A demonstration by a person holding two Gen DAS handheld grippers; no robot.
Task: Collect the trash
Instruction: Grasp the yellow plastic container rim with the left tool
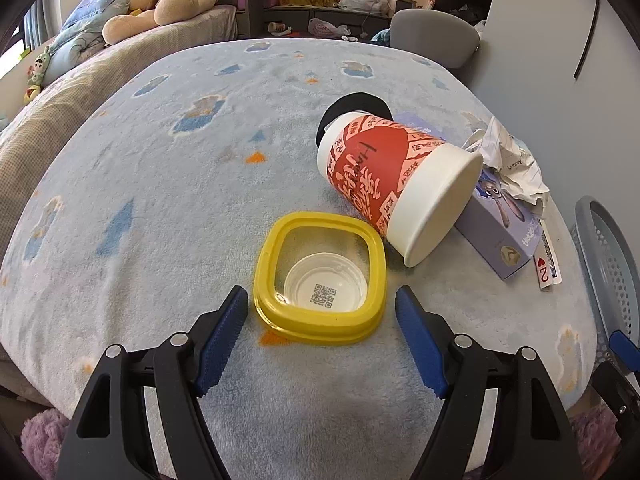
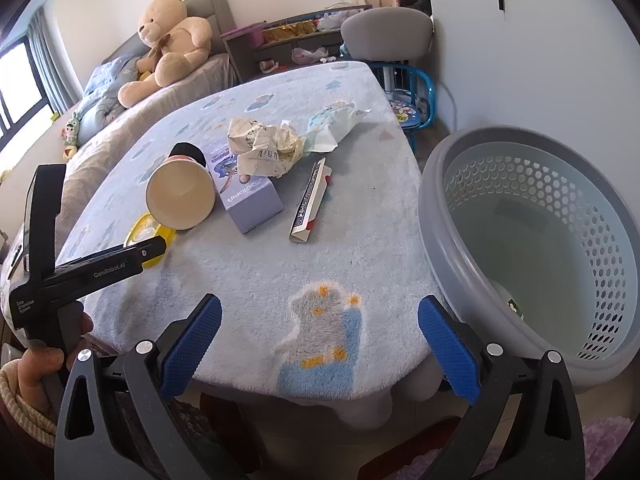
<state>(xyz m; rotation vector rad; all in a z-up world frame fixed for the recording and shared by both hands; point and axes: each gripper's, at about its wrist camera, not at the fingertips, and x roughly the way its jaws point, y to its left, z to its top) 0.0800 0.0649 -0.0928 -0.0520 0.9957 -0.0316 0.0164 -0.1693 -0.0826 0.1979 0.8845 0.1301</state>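
the left gripper [image 1: 322,300] stands wide, its blue cross-hatched rubber pads [image 1: 224,332] on either side of a yellow lid [image 1: 320,276] without touching it; the lid is a rounded-square plastic ring with a clear window, and a small clear round cup printed with a qr code shows through it. just beyond and to the right of that claw a paper cup [image 1: 394,178] lies on its side, glossy red and pink with chinese print and a handwritten black scrawl, its white rim toward the claw and nearly against the lid. further right lie a lilac cardboard box [image 1: 500,236] with a cartoon rabbit, crumpled paper [image 1: 508,160] with writing on top of it, and a playing card [image 1: 546,270], the two of hearts. the right gripper [image 2: 320,340] is also spread wide and empty, over the near edge of the fluffy pale-blue blanket [image 2: 248,264]; to its right stands a grey perforated plastic basket [image 2: 532,240]. "genrobot.ai" reads on the left tool's black arm.
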